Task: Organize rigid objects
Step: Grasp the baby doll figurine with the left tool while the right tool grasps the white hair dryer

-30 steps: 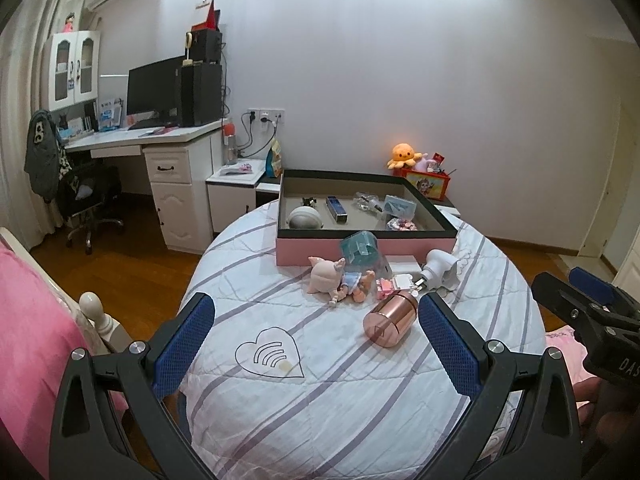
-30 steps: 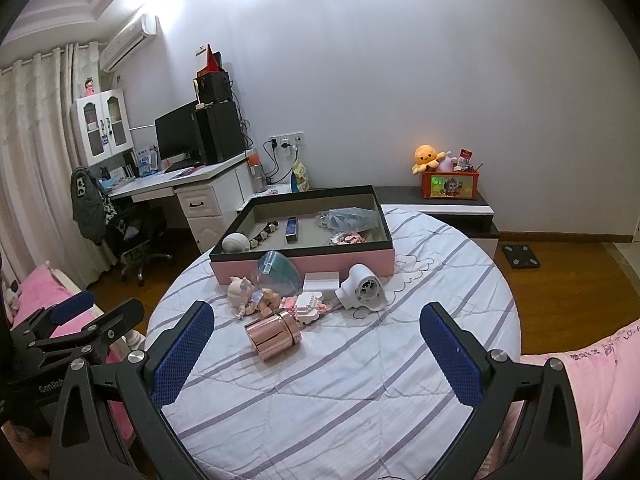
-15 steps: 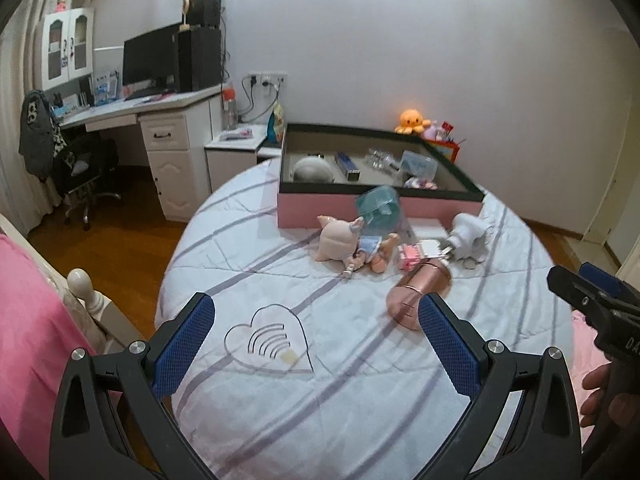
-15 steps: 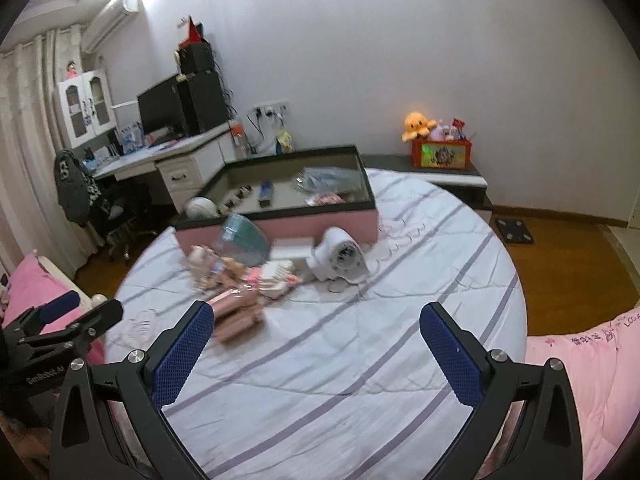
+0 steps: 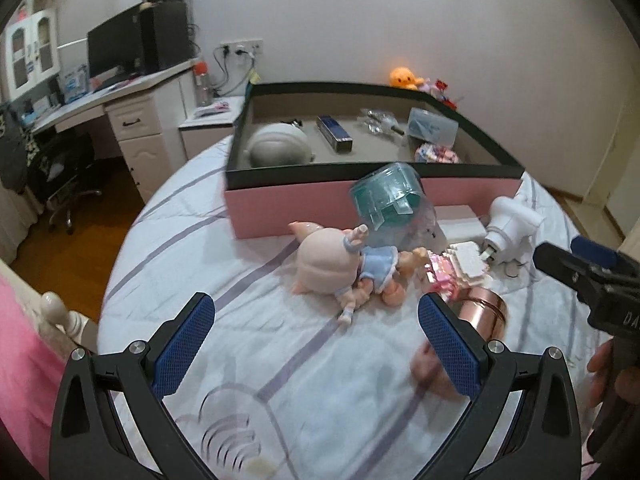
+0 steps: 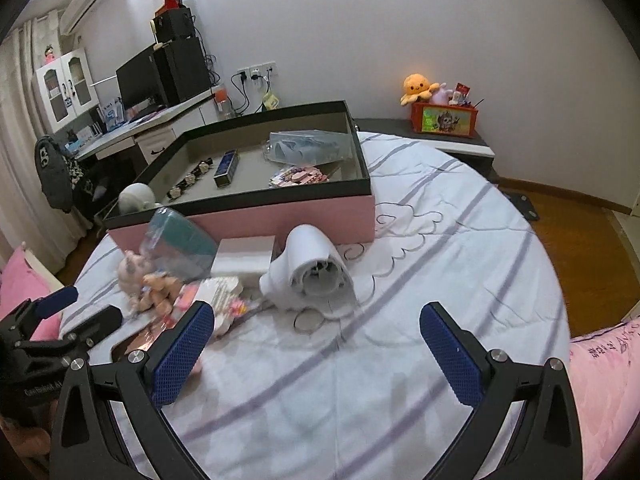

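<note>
A pink box with a black rim (image 5: 400, 193) (image 6: 280, 216) stands on a round bed and holds several small items. In front of it lie a pink-haired doll (image 5: 340, 268), a teal clear case (image 5: 386, 200), a white hair dryer (image 6: 310, 272) (image 5: 510, 226), a white box (image 6: 244, 258), a pink block toy (image 5: 460, 268) and a rose-gold cylinder (image 5: 482, 316). My left gripper (image 5: 316, 336) is open just short of the doll. My right gripper (image 6: 316, 344) is open just short of the hair dryer.
The striped white bedcover (image 6: 420, 280) fills the foreground. A desk with a monitor (image 5: 116, 52) and an office chair (image 5: 60, 168) stand at the left. A low shelf with a red toy box (image 6: 444, 118) is behind the bed. Pink bedding (image 6: 600, 380) lies at the right.
Both grippers have moved forward and down toward the bed. The doll and hair dryer now appear much larger and closer. Both stay open.
</note>
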Demonstrator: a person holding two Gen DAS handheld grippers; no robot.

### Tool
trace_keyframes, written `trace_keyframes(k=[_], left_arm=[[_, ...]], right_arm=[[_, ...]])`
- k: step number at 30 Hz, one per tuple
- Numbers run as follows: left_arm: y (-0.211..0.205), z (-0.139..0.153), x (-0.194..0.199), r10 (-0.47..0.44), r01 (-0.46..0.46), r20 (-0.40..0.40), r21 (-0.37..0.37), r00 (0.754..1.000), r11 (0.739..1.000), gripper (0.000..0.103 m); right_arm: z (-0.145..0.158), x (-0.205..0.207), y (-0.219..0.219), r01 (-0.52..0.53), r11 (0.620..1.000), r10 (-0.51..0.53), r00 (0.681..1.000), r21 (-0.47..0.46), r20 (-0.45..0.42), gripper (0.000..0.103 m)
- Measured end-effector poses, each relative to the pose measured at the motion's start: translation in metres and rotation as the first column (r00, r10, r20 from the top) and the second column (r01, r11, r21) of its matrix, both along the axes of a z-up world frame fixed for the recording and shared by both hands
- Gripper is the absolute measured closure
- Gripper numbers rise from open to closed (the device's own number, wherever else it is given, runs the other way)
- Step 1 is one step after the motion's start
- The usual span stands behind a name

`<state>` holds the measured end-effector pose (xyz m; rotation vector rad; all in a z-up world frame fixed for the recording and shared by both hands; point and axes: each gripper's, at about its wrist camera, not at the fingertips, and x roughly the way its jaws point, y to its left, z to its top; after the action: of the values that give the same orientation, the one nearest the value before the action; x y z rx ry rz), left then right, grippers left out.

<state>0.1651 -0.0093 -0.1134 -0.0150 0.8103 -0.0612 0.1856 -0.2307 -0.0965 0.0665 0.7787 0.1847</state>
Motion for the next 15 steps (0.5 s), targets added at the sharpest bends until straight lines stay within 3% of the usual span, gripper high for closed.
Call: trace_keyframes(k=[5, 7, 10, 13, 14, 15], left_arm=[[-0.005, -0.013, 0.027, -0.009, 0.009, -0.046, 0.010, 0.999, 1.000, 0.000], [-0.003, -0.019, 0.036, -0.031, 0.029, -0.077, -0.032, 0.997, 0.999, 0.000], [-0.001, -0.020, 0.042, -0.035, 0.030, -0.093, -0.057, 0.995, 0.998, 0.001], [-0.001, -0.020, 0.039, -0.074, 0.066, -0.078, -0.102, 0.994, 0.993, 0.024], [-0.001, -0.019, 0.038, -0.083, 0.074, -0.077, -0.117, 0.994, 0.990, 0.031], [-0.002, -0.019, 0.037, -0.084, 0.075, -0.073, -0.119, 0.994, 0.990, 0.031]], right_arm=[[-0.012, 0.026, -0.001, 0.003, 1.000, -0.002, 0.999, 0.030, -0.042, 0.000], [-0.019, 0.034, -0.001, 0.000, 0.999, 0.002, 0.998, 0.035, -0.066, 0.000], [-0.030, 0.042, 0.000, -0.017, 0.999, 0.021, 0.995, 0.041, -0.097, 0.017], [-0.028, 0.039, 0.005, -0.055, 0.997, 0.058, 0.995, 0.047, -0.080, 0.037], [-0.027, 0.038, 0.007, -0.055, 0.998, 0.058, 0.995, 0.036, -0.076, 0.037], [-0.027, 0.036, 0.008, -0.059, 0.998, 0.061, 0.995, 0.032, -0.073, 0.037]])
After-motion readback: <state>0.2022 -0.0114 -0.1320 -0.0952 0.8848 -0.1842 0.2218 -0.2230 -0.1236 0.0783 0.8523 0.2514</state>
